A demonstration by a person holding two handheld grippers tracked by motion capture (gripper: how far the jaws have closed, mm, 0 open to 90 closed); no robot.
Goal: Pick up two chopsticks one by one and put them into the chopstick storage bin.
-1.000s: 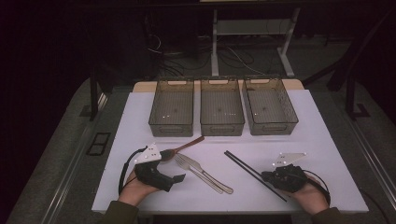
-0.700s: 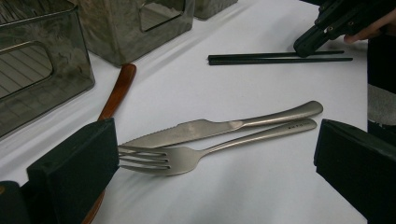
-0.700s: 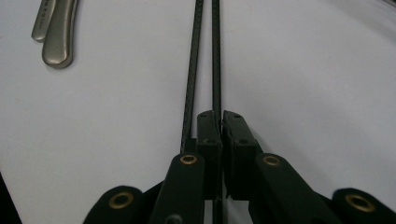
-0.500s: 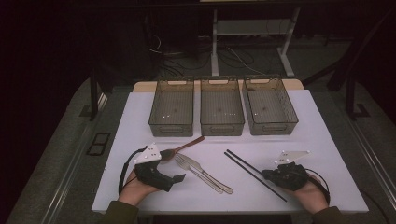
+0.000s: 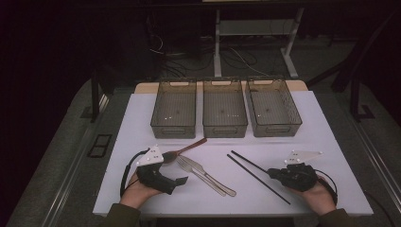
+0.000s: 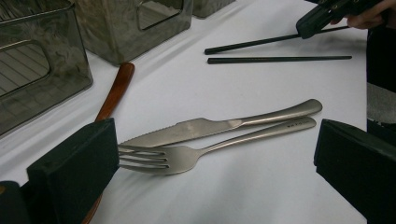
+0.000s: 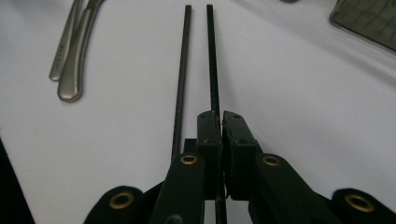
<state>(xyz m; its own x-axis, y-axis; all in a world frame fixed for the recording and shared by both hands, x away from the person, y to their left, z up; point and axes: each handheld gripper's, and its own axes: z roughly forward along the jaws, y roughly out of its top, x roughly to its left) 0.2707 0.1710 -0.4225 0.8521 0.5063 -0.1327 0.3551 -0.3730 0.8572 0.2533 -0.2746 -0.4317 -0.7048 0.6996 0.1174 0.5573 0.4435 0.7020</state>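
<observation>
A white sheet covers the tabletop [image 5: 326, 142], whose pale wooden edge shows just behind three smoky see-through bins [image 5: 224, 108] set side by side at the far end. Beyond lies a dark room: grey floor, tangled cables and the white legs of a stand [image 5: 250, 42]. The right tongs [image 5: 273, 173] are clamped shut on one black chopstick [image 7: 212, 60] near its end, low over the sheet; the second chopstick [image 7: 182, 70] lies just beside it, roughly parallel and free on the sheet. The left tongs [image 6: 210, 163] stand wide open and hold nothing, resting near the tabletop's front left, facing a fork [image 6: 187, 156] and a knife [image 6: 219, 125] that lie touching side by side in the middle. A wooden-handled spoon [image 5: 187, 147] lies slanted between the left tongs and the bins.
</observation>
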